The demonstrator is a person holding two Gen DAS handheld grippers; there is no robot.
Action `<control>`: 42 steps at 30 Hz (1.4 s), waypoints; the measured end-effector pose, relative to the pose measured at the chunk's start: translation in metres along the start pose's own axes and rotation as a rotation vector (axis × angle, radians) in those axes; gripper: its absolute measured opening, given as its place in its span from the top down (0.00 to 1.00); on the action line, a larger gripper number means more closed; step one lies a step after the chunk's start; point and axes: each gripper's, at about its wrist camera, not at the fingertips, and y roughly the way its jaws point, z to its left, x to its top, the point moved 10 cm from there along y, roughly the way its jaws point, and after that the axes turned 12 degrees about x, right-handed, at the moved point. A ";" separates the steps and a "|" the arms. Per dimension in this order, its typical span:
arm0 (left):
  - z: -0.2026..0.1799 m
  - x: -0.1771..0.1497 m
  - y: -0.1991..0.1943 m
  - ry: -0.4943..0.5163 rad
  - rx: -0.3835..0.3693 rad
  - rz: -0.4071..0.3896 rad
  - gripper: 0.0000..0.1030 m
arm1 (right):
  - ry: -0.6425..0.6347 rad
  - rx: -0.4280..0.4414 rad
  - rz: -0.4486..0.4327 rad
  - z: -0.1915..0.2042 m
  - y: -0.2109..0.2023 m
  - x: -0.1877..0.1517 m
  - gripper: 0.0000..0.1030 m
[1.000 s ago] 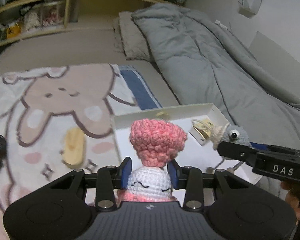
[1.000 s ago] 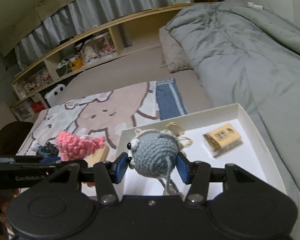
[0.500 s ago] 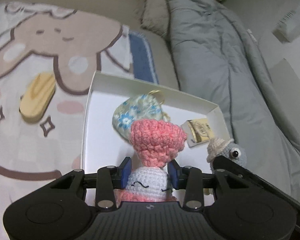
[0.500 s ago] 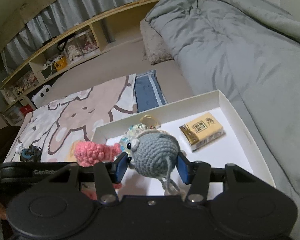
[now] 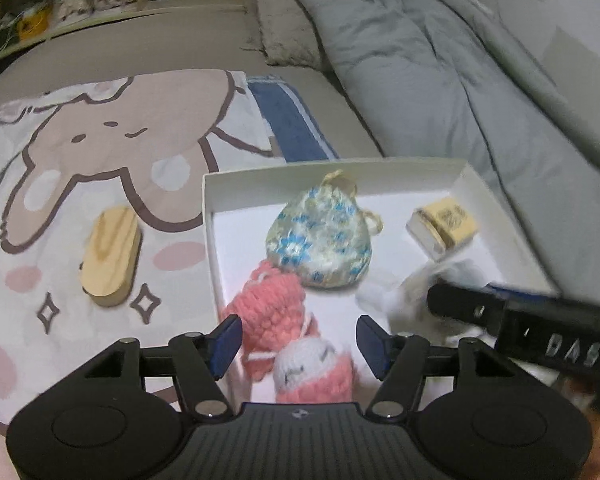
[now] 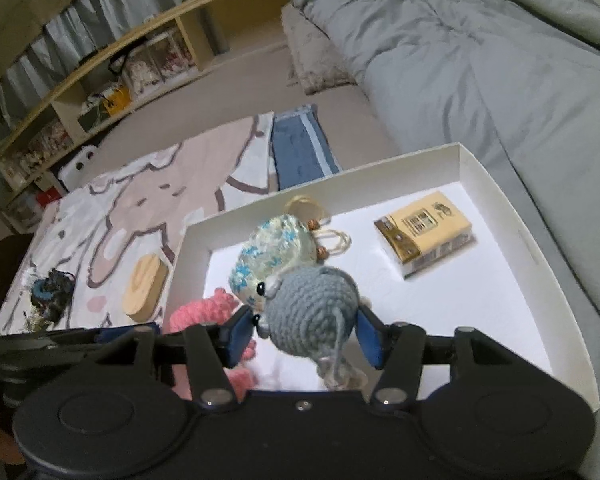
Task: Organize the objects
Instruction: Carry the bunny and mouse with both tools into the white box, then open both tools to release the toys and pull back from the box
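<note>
Two crochet toys are sitting at the near end of the white box (image 6: pixel 500 196), one for each tool. The left gripper (image 5: pixel 298 342) is standing with its blue pads spread wide, and the pink toy (image 5: pixel 292 336) is lying between them but touching neither pad as far as I can tell, resting on the box floor by the left wall. Its long axis is running forward and a little left from the tool, white sleepy face nearest the camera, pink knobbly top pointing toward the flowered pouch (image 5: pixel 320 240), which it is nearly touching. The right gripper (image 6: pixel 308 334) is still reaching over the same end with its pads widened around the grey toy (image 6: pixel 312 312); the left pad is looking close to the yarn, the right one clear of it (whether any grip remains I cannot tell for sure). That toy is round, grey, tightly stitched, with a black bead eye facing left and a yarn tail hanging toward the tool.

Judging from this, the coming move for both is a straight pull back along the fingers, and the trailing yarn could snag a pad.

Still outside the box, on the rabbit blanket (image 5: pixel 100 152), are lying a wooden oval block (image 5: pixel 110 256) just left of the box wall and a dark tangled thing (image 6: pixel 52 292) farther left; the left hand is the nearer one for both. The yellow packet (image 6: pixel 424 236) is already lying inside, toward the far right.
</note>
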 end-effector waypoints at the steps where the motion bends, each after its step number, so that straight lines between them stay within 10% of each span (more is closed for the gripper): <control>1: 0.001 -0.002 0.000 0.017 0.007 0.004 0.38 | 0.000 -0.011 -0.003 -0.001 -0.001 0.000 0.29; 20: 0.014 -0.007 -0.034 0.071 0.010 -0.003 0.36 | -0.007 -0.071 -0.031 0.005 -0.039 -0.003 0.24; 42: 0.055 -0.012 -0.092 0.045 0.029 -0.121 0.02 | -0.092 -0.113 -0.133 0.036 -0.092 -0.016 0.02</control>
